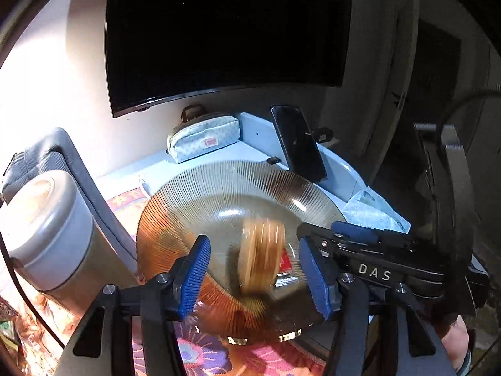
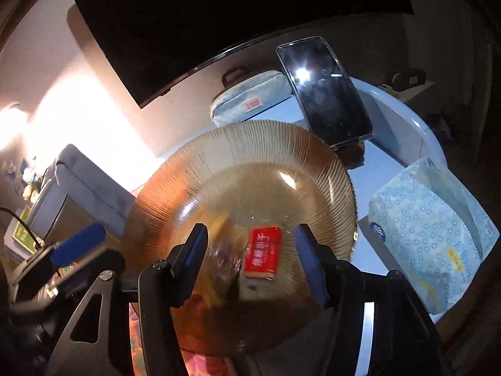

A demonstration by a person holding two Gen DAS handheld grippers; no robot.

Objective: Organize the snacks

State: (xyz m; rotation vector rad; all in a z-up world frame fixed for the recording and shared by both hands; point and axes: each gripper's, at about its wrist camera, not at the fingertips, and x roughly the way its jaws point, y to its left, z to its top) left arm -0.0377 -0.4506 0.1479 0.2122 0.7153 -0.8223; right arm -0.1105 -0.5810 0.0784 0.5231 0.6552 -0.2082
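**2 snacks in the glass plate, both grippers released**

In the plate [image 1: 175, 219], a blurred brown biscuit pack [image 1: 261, 255] lies between the left gripper [image 1: 253, 277] pads, untouched. Beside it, the red pack [image 2: 262, 250] lies between the spread, empty pads of the right gripper [image 2: 250, 264]. A phone [image 2: 325, 92] leans behind the plate.

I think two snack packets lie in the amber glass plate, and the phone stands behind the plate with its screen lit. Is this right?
Not quite: the phone stands behind the amber glass plate, but its screen is dark, only reflecting a light, as the right wrist view shows. The two snack packets do lie in the plate.
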